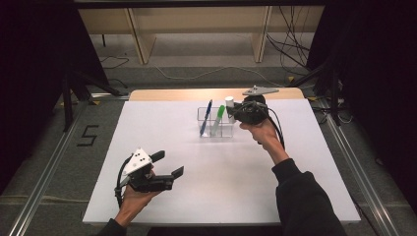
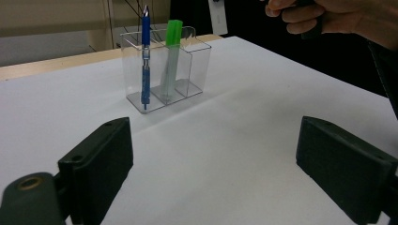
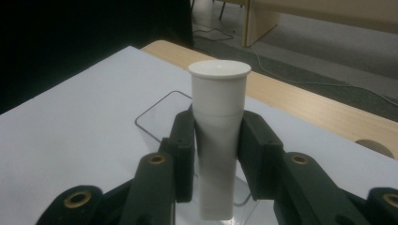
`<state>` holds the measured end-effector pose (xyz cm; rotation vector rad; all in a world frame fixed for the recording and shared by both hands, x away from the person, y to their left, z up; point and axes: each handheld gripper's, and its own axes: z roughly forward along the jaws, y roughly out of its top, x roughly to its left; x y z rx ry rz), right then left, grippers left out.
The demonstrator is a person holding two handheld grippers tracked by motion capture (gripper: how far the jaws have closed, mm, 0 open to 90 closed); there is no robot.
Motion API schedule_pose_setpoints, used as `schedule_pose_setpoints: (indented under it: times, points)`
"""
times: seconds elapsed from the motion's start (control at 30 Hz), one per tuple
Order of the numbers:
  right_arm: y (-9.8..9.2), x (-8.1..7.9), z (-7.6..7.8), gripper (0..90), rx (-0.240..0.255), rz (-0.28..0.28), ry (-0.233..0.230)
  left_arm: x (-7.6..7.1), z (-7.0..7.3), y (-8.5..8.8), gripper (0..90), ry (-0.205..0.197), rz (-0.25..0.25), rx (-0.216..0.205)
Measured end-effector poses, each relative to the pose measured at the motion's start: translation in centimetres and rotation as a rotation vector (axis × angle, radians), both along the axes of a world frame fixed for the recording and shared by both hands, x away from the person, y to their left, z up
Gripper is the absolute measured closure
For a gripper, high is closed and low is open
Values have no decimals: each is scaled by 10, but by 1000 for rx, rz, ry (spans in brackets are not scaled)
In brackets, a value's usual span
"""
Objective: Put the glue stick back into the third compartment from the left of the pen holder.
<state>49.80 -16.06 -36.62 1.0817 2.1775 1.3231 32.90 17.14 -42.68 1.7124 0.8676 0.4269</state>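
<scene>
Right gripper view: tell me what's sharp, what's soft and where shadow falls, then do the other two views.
Right gripper view: white tube sharp, its lower half shaded between the pads, floor behind soft. Left gripper view: holder and pens crisp, near jaws slightly soft, faint shadow beside the holder. High view: table evenly lit, surroundings dark, picture grainy.

Matt white plastic tube (image 3: pixel 218 136); clear glossy plastic holder (image 2: pixel 162 70).

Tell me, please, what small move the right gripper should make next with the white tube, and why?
Probably lower it straight down. The right gripper clamps the white tube upright over the clear organizer, whose end compartment looks empty beside the green marker and blue pen.
</scene>
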Motion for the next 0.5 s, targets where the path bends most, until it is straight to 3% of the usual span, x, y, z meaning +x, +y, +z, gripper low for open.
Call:
schedule_pose_setpoints:
  times: [0.23,0.5]
  points:
    - [2,7,2,686,15,-24,2,0,0,0,108,2,1,2]
    - [5,15,-5,686,-2,-54,15,0,0,0,108,1,2,3]
